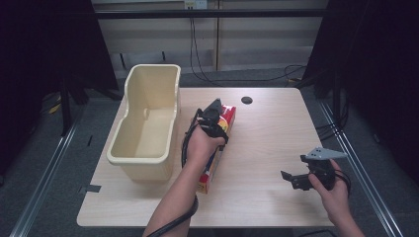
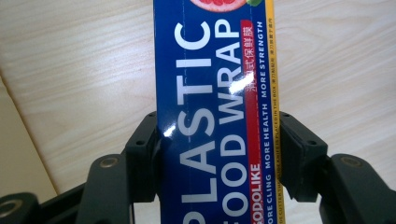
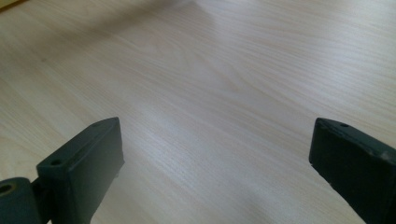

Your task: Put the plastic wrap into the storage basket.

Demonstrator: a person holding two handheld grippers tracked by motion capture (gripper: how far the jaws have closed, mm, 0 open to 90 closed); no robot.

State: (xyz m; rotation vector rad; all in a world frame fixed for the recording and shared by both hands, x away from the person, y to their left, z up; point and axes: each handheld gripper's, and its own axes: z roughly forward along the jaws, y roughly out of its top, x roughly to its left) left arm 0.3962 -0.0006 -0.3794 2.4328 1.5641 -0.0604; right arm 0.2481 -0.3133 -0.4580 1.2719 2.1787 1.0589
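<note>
On the left part of the table point(image 1: 267, 148) stands a cream plastic tub point(image 1: 148, 118), long and deep, with nothing visible inside it. Just beside its right wall lies a long box of plastic food wrap point(image 1: 217, 158) — blue with white letters, a yellow edge and a red stripe. The box runs from the near side of the table toward the far side, almost parallel to the tub.

The left tongs point(image 1: 213, 118) are over the far half of this box, and the person's left hand point(image 1: 200, 145) covers its middle. In the left gripper view the two black jaws press on both long sides of the box point(image 2: 210, 116), so the left tongs hold it firmly; whether it rests on the wood or hangs above it I cannot tell.

Farther to the right, a small dark round hole point(image 1: 247, 100) sits near the far edge of the table.

At the right side, near the front edge, the right tongs point(image 1: 291, 178) point toward the left — their jaws stand wide apart, with bare wood between them, well apart from the box.
</note>
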